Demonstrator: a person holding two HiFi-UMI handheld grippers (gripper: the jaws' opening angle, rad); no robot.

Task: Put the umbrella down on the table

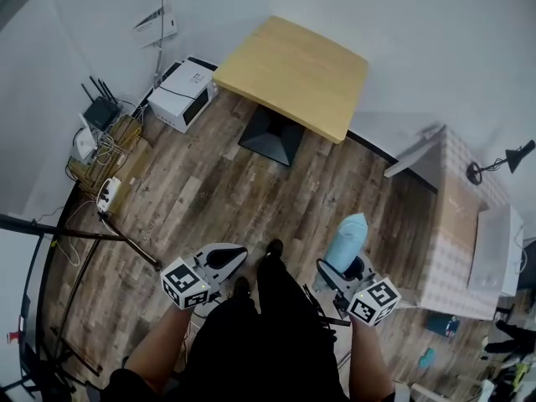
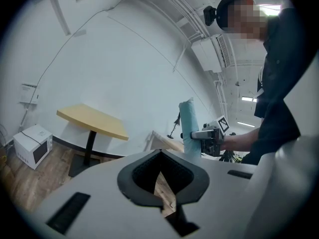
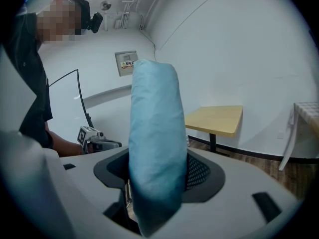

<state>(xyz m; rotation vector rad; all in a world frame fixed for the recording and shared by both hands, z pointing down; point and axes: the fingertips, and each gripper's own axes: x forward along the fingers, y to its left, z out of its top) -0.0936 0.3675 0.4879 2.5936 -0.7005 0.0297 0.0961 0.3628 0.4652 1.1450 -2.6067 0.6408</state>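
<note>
A folded light-blue umbrella (image 1: 347, 239) stands upright in my right gripper (image 1: 339, 268), which is shut on it near its lower end. In the right gripper view the umbrella (image 3: 154, 148) fills the middle and hides the jaws' tips. My left gripper (image 1: 224, 258) is held level beside it, shut, with nothing in it; in the left gripper view only a thin slit of floor shows between its jaws. The square wooden table (image 1: 293, 74) on a black pedestal stands a few steps ahead, with its top bare. The left gripper view also shows the umbrella (image 2: 189, 128) and the table (image 2: 92, 121).
A white microwave (image 1: 182, 93) sits on the floor left of the table, with routers and cables (image 1: 100, 141) along the left wall. A black tripod leg (image 1: 84, 237) crosses the floor at my left. A check-cloth table (image 1: 469, 224) with a desk lamp (image 1: 502, 162) stands to the right.
</note>
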